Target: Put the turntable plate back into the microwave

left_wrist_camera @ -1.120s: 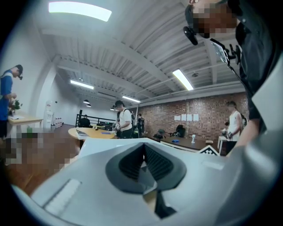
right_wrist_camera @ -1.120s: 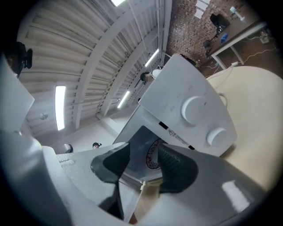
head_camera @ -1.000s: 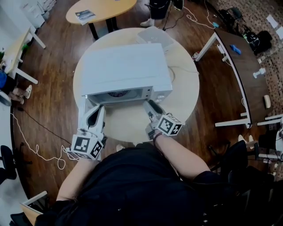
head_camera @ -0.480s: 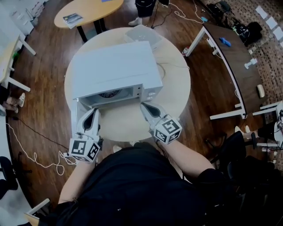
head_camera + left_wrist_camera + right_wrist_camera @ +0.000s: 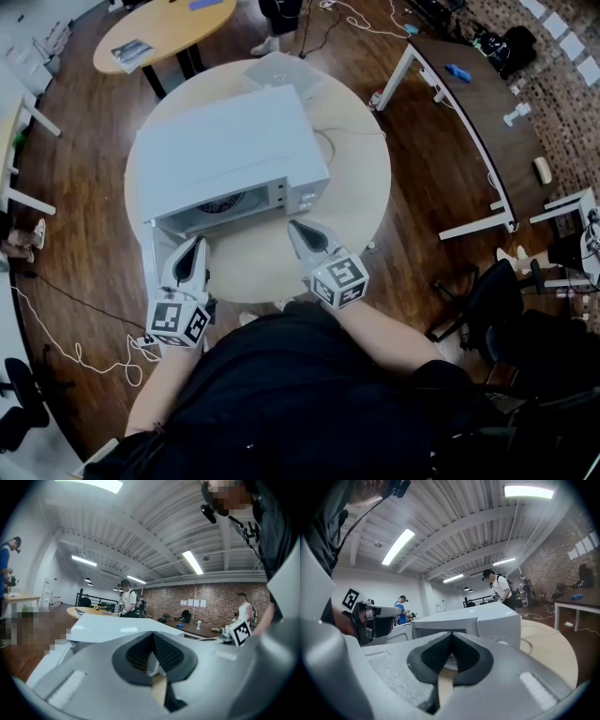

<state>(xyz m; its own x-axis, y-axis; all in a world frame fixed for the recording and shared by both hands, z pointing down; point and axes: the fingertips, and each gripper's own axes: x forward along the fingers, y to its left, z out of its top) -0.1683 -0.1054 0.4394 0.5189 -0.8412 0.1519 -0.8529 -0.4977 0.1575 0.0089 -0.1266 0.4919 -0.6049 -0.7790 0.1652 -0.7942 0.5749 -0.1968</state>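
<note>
The white microwave (image 5: 225, 155) stands on a round pale table (image 5: 352, 192) with its door (image 5: 155, 248) swung open to the left. Inside the dark cavity the turntable plate (image 5: 225, 202) shows only as a patterned sliver. My left gripper (image 5: 194, 246) hovers by the open door, shut and empty. My right gripper (image 5: 296, 228) is in front of the control panel, also shut with nothing between its fingers. In the left gripper view the microwave (image 5: 117, 627) lies beyond my left gripper (image 5: 152, 637). The right gripper view has the microwave (image 5: 487, 620) past my right gripper (image 5: 451, 641).
A white cable (image 5: 330, 142) lies on the table to the right of the microwave, and a flat pale box (image 5: 277, 70) sits behind it. An oval wooden table (image 5: 164, 33) and a long desk (image 5: 469, 112) stand around; people stand in the background.
My right gripper has rolled, so its marker cube shows a different face, and it has drawn slightly back from the microwave's front. The left gripper has barely shifted.
</note>
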